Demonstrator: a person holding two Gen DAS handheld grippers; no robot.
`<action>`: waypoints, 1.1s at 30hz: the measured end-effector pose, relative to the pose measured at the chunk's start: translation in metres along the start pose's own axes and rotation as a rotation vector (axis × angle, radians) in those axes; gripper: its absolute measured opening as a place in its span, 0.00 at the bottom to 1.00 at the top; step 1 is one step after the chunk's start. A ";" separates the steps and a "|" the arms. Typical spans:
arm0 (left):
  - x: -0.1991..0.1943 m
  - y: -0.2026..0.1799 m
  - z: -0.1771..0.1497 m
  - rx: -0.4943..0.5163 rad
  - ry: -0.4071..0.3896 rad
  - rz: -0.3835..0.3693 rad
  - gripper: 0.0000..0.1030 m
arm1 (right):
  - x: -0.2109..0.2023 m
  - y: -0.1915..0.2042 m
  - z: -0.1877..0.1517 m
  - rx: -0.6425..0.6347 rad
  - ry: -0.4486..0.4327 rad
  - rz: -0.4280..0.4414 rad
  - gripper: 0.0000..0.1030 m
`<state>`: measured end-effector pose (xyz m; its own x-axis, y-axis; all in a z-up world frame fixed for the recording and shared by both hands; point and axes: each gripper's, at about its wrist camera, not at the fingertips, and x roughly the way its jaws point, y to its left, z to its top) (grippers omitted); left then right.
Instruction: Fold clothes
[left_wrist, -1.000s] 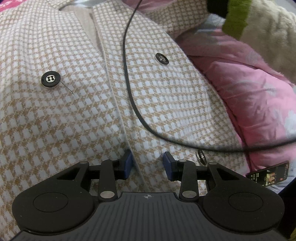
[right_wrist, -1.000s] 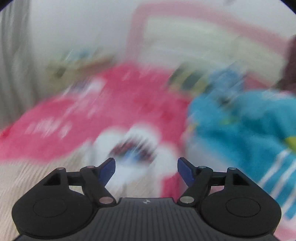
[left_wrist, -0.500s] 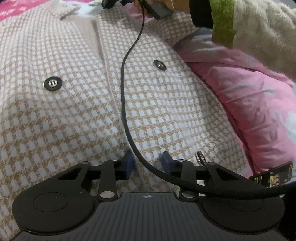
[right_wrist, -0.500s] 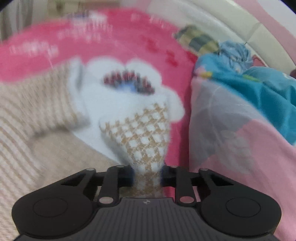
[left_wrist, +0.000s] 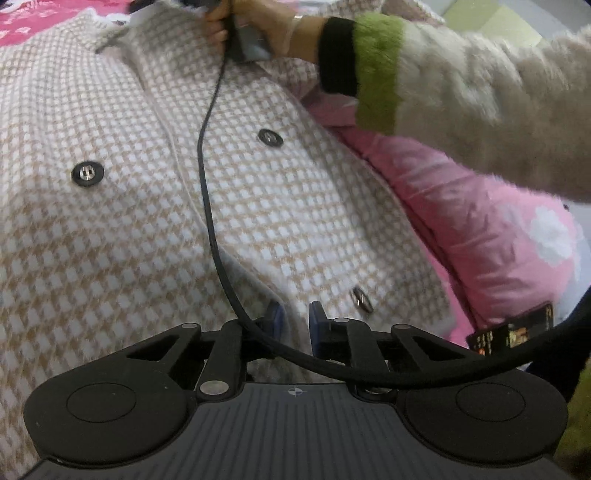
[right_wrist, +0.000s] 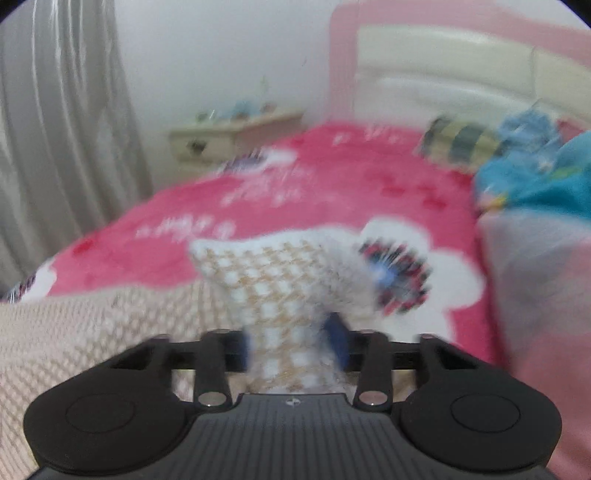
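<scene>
A checked tan-and-white coat lies spread on a pink bed. The left gripper, wider a second ago, is closing on the coat's front edge. The right gripper, previously empty, is opening around a lifted coat corner.
</scene>
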<state>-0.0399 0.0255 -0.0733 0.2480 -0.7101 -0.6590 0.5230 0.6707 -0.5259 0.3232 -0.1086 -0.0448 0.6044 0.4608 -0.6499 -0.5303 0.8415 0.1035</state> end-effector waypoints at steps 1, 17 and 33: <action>-0.001 0.000 -0.002 -0.003 0.009 0.003 0.13 | 0.013 0.000 -0.002 -0.003 0.055 0.001 0.72; 0.009 -0.007 -0.006 0.023 0.064 -0.012 0.30 | -0.183 -0.003 0.043 0.036 -0.301 0.091 0.85; -0.013 0.004 0.000 -0.036 0.027 0.039 0.55 | -0.391 0.048 -0.046 -0.248 -0.091 0.087 0.85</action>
<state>-0.0413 0.0379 -0.0671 0.2456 -0.6772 -0.6936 0.4833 0.7057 -0.5180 0.0336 -0.2618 0.1796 0.5948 0.5612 -0.5756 -0.7052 0.7079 -0.0386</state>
